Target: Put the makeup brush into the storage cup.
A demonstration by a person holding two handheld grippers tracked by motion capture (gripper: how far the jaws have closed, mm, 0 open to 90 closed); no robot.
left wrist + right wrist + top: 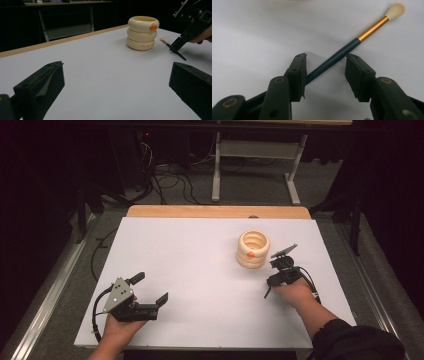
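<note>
- We see the right gripper (325, 72) tipped down onto the white table (200, 270), just beside the cream ringed holder (253, 249), on the side nearer the person.
- Its jaws stand partly apart, one on each side of a brush (342, 53); the dark handle crosses the gap slantwise and passes against the inner face of the left-hand jaw, but we cannot tell whether the jaws grip it yet.
- The brush lies flat on the table close to the holder, its pale bristle tip (395, 10) pointing toward the holder's base, with a gold ferrule between tip and dark handle.
- In the left gripper view the brush tip (162, 39) shows just beside the holder's bottom ring.
- The holder stands upright, three stacked rings with a small orange knob (251, 254) on its side.
- The left gripper (150, 292) rests well away from the holder, near the person's edge of the table, with its jaws spread wide and nothing between them.
</note>
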